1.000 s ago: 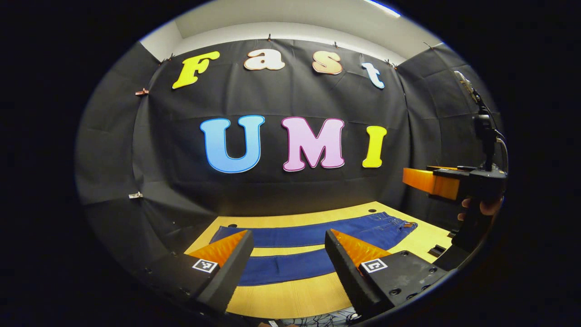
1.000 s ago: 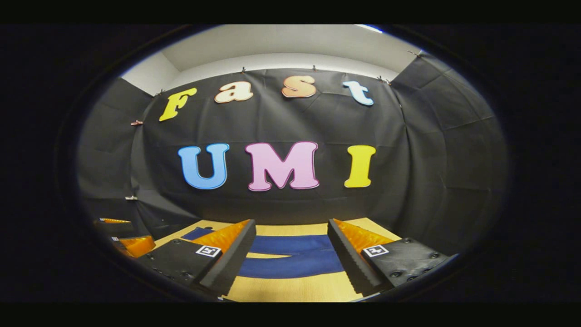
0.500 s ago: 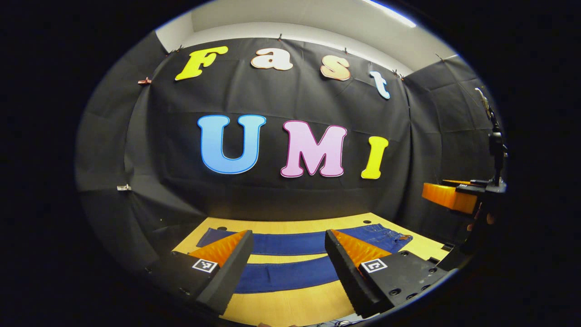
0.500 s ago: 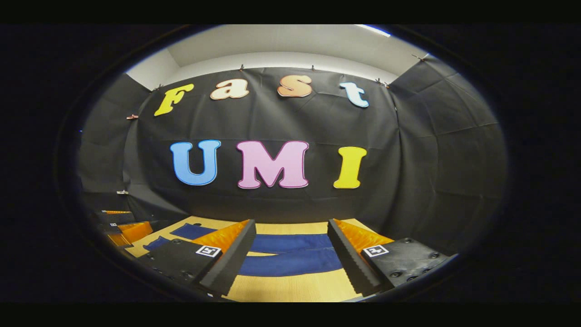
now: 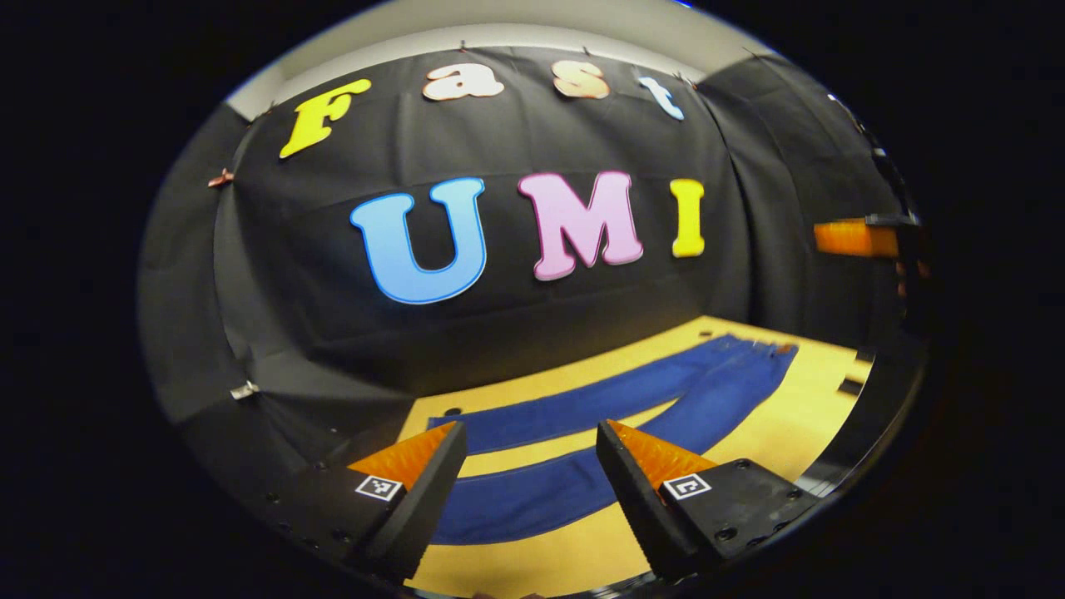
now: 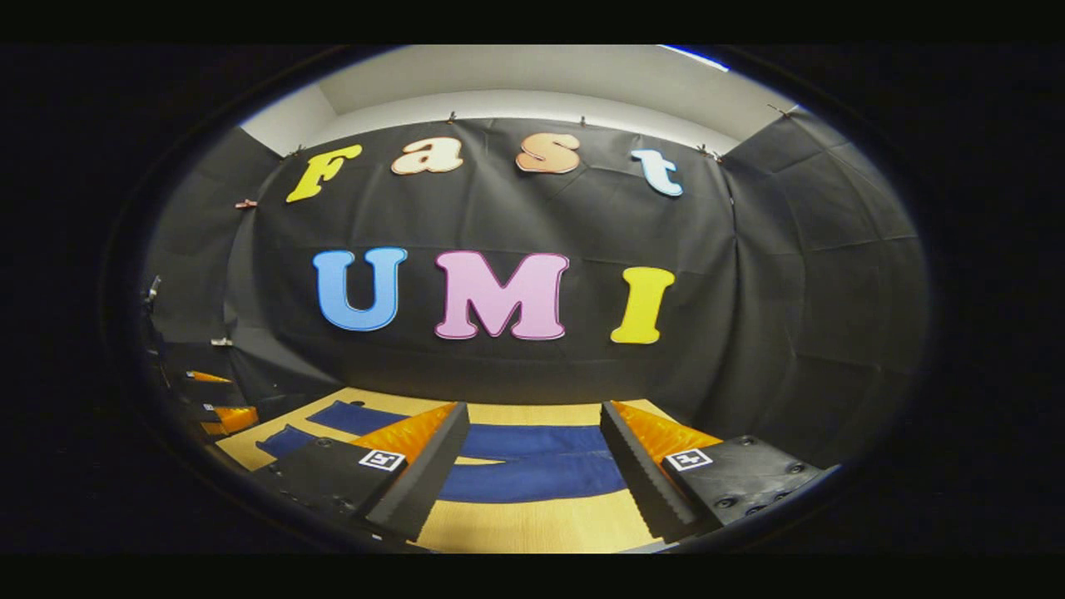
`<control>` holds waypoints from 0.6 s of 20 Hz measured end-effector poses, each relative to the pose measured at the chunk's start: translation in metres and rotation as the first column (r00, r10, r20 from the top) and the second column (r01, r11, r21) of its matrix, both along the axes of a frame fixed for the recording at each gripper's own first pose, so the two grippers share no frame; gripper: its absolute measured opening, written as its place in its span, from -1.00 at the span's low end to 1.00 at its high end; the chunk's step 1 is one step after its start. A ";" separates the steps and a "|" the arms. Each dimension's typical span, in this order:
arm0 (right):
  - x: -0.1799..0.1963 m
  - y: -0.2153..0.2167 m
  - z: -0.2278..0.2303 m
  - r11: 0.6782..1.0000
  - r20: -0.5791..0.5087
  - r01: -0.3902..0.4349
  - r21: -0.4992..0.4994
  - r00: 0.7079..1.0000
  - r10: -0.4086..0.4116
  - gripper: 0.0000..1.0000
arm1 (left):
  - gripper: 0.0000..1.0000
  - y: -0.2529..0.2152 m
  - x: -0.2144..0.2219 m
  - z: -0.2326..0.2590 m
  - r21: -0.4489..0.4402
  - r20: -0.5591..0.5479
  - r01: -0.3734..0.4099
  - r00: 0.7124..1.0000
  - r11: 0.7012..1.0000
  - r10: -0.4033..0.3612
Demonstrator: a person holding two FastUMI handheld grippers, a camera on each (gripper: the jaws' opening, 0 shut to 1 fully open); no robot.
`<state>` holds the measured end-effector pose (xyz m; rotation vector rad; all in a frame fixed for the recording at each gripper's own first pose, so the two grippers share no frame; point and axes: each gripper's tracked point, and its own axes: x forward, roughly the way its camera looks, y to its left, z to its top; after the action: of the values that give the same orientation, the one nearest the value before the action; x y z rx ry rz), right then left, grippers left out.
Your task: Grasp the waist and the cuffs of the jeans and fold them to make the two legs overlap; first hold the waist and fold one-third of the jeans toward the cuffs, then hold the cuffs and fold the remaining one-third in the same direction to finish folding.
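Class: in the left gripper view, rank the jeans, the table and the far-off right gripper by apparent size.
1. table
2. jeans, nearly as long
3. right gripper, smallest, but it is cropped at the edge.

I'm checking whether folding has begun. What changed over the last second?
The left tool swung left, so the jeans now slant across its view and the right tool sits higher there. Nothing was grasped. Both tools stay open above the table; the jeans stay flat, legs apart.
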<state>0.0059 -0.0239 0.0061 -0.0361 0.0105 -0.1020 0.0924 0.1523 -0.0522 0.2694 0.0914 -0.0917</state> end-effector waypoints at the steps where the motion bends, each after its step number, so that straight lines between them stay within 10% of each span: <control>1: -0.001 -0.001 -0.003 1.000 -0.011 0.010 0.010 1.000 -0.010 0.90 | 0.96 0.016 0.002 -0.016 0.049 -0.032 0.005 0.999 0.999 -0.003; 7: -0.006 -0.004 -0.023 0.999 -0.088 0.041 -0.015 0.995 -0.042 0.94 | 0.96 0.102 0.013 -0.147 0.307 -0.336 0.135 0.942 0.942 -0.025; 12: -0.012 -0.006 -0.018 0.996 -0.099 0.068 -0.051 0.992 -0.073 0.94 | 0.96 0.141 0.025 -0.223 0.467 -0.507 0.297 0.862 0.833 -0.023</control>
<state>-0.0065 -0.0298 -0.0119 -0.0887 0.1101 -0.1707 0.1169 0.2932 -0.2753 0.8165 0.6056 -0.3114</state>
